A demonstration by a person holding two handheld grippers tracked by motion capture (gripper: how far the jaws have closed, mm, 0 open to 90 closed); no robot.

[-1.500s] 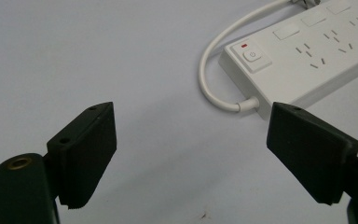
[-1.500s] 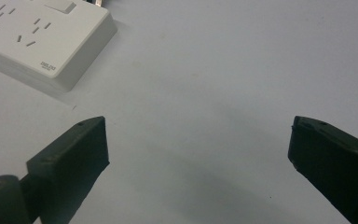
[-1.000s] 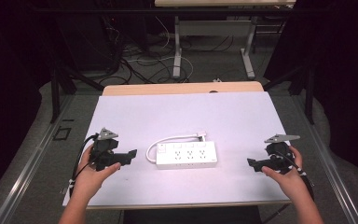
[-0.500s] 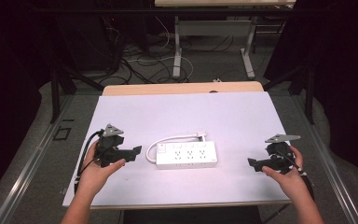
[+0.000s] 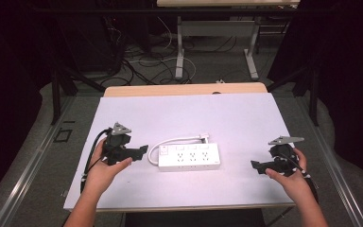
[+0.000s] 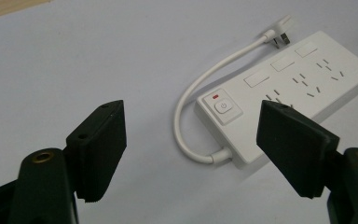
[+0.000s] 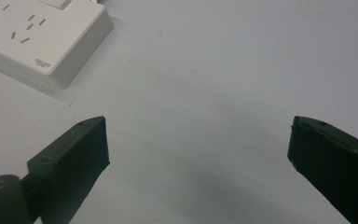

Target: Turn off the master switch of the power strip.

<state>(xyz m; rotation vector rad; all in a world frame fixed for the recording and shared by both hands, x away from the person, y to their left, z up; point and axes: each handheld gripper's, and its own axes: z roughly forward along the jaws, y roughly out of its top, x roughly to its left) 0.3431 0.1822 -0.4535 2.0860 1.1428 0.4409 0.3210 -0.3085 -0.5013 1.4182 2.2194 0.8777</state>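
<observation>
Power strip [image 5: 189, 158], white, flat on the white table [image 5: 189, 118], both tongs spread wide and holding nothing.

Your left gripper [image 5: 142, 150] sits just beside the strip's switch end, jaws wide apart; between them the left gripper view shows the strip's power button [image 6: 223, 108], a red mark above it, and the short white cable [image 6: 200, 88] looping back to its plug [image 6: 279, 38]. Your right gripper [image 5: 255, 165] rests well apart from the strip's opposite end, jaws wide over bare table, one corner of the strip ahead.
</observation>
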